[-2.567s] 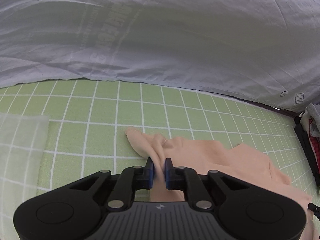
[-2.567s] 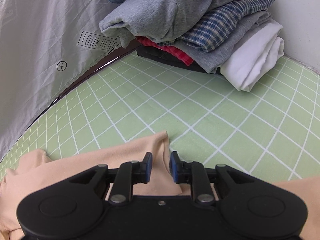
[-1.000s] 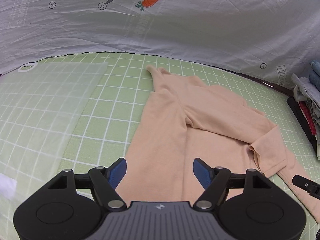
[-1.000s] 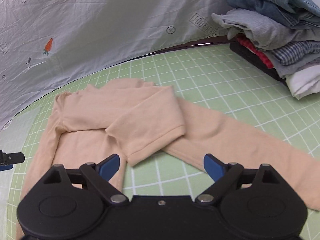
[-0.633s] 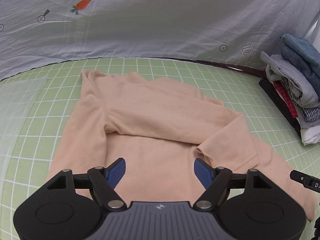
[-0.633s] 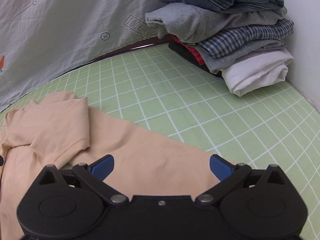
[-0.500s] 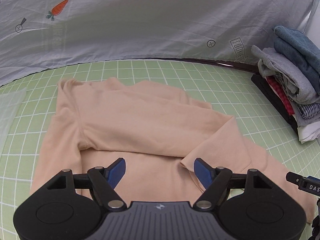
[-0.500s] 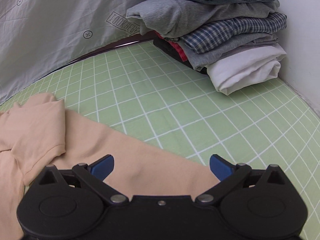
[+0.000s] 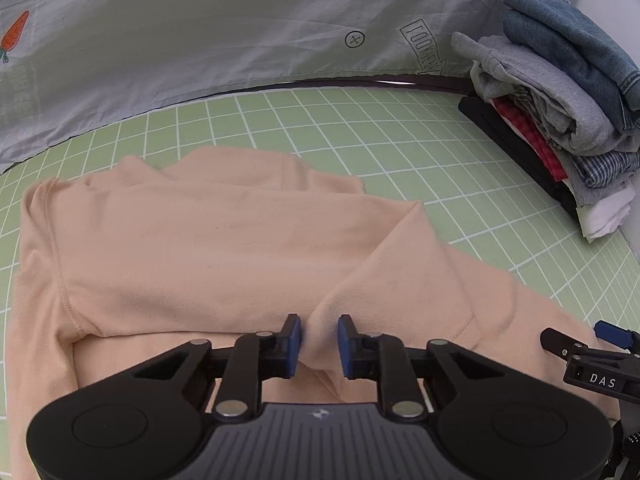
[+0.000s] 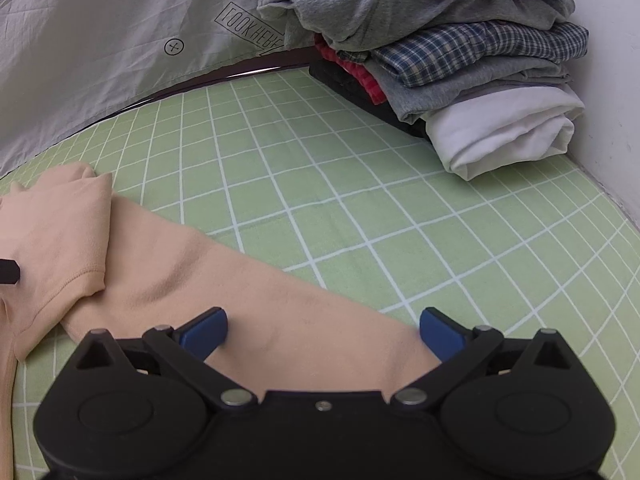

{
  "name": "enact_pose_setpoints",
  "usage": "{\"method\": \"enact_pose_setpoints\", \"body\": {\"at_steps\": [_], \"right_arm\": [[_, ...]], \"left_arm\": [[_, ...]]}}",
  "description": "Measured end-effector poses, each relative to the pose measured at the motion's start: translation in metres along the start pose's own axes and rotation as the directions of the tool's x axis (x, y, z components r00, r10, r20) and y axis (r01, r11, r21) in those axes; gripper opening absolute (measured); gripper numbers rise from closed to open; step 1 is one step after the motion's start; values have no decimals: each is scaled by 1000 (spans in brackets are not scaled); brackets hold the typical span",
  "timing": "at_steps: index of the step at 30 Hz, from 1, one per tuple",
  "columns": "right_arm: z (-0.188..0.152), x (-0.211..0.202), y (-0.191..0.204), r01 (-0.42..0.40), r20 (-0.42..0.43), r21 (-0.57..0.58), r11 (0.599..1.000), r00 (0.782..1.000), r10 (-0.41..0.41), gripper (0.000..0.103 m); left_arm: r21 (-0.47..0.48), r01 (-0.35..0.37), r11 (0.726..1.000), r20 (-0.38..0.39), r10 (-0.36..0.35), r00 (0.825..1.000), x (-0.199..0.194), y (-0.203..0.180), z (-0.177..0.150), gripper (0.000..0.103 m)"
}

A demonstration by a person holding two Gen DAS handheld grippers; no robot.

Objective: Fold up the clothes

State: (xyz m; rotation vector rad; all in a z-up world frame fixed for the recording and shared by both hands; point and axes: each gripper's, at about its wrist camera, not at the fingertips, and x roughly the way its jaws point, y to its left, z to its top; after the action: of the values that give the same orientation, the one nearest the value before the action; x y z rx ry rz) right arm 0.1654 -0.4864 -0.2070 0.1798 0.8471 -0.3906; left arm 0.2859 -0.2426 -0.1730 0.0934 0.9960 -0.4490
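Peach top (image 9: 224, 248) lies spread on the green grid mat (image 9: 360, 128), its body toward the mat's left side, one sleeve already folded across the chest with its cuff pointing back at me. My left gripper (image 9: 319, 340) has just been closing and now pinches a raised ridge of that folded sleeve between its blue pads (image 9: 295, 338), so cloth is between them and held. The other sleeve (image 10: 248, 292) runs long and flat from the body out toward the mat's right side, its long axis slanting across in front of my right gripper (image 10: 324, 330). That gripper stands at its widest, jaws straddling the sleeve's width without pressing it. I judge the right hand is the nearer one to this loose sleeve, so the next fold should bring it inward, toward the body on my left. Stacked folded clothes (image 10: 460, 60) sit at the mat's far right corner, well apart, against a grey printed sheet (image 9: 200, 40).
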Motion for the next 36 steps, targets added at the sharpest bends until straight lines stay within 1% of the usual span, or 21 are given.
{"method": "enact_pose_setpoints", "body": {"at_steps": [3,6,10,15,20,25,30,33,36], "right_arm": [[0,0,1,1,1,0,1000,1000,-1,103],[1,-1,2,4,-6,3,1000,1000,-4,103],[2,-6,5,14,-41,16,1000,999,-14,103],[-9,-30,14,-14,-34,15,1000,999,15,103],[-25,-63,34,-43,-4,-40,998,999,43,103],[-42,-90,57,-69,4,-93,993,998,70,103],[-59,-107,79,-94,-5,-114,989,996,94,103],[-67,-115,94,-109,-14,-135,985,994,108,103],[-77,-124,112,-128,-21,-176,976,992,126,103]], "left_arm": [[13,3,1000,-3,-3,1000,0,-2,-1,3],[-9,14,1000,15,-14,1000,-12,0,-3,2],[-60,20,998,38,-18,999,-37,6,-10,2],[-101,-1,995,83,9,997,-81,13,-36,2],[-156,-18,988,116,37,993,-119,33,-66,2],[-258,-15,966,141,53,989,-152,64,-97,2],[-342,-14,940,151,70,986,-178,95,-131,2],[-395,-21,918,142,83,986,-193,113,-153,2],[-455,-16,890,133,85,987,-204,130,-174,2]]}}
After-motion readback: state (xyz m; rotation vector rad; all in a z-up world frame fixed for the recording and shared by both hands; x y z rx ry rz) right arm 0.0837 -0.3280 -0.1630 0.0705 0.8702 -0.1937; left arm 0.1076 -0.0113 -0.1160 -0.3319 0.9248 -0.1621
